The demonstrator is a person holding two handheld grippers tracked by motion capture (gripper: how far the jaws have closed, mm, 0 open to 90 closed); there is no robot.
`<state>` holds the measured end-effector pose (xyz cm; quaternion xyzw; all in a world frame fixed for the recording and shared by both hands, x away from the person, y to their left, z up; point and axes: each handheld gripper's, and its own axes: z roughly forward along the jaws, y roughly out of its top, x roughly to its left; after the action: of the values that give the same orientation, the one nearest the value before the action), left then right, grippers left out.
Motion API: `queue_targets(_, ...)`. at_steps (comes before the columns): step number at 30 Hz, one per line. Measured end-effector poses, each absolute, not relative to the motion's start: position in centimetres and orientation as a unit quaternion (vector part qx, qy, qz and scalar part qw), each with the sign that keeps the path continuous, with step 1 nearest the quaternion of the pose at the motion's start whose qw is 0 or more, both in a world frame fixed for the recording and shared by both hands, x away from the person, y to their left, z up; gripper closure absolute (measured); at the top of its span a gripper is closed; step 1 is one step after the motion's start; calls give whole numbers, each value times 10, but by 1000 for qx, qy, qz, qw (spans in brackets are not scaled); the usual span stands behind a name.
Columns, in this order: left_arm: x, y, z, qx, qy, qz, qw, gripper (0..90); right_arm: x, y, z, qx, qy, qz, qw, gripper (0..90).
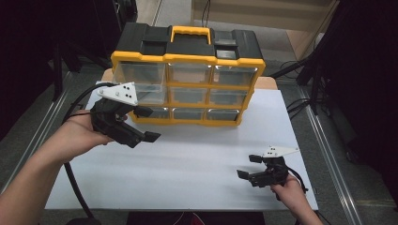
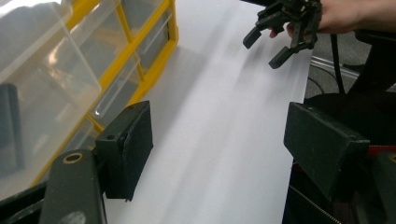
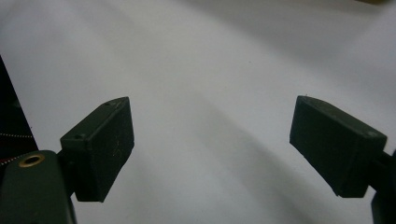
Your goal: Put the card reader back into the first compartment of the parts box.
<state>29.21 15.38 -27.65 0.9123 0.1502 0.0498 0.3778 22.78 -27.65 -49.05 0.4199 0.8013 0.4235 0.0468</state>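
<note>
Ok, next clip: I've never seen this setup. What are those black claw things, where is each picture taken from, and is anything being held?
No robot here: a person holds a hand tool with two black jaws in each hand. The high view looks down on the white table. The left gripper sits close to a yellow and black drawer cabinet with clear drawers, at its lower left corner. The right gripper rests low near the table's front right. The other two pictures come from cameras riding on each gripper, looking along its own jaws. In the left gripper view you see the drawers beside it and the right gripper far off. Both stand with jaws open and nothing between them.
</note>
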Motion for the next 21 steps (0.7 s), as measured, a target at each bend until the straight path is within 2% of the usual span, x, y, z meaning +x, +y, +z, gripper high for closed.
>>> queue_targets(21, 289, 161, -365, 879, 233, 67, 411, 255, 228, -276, -491, 419, 802, 423, 46, 122)
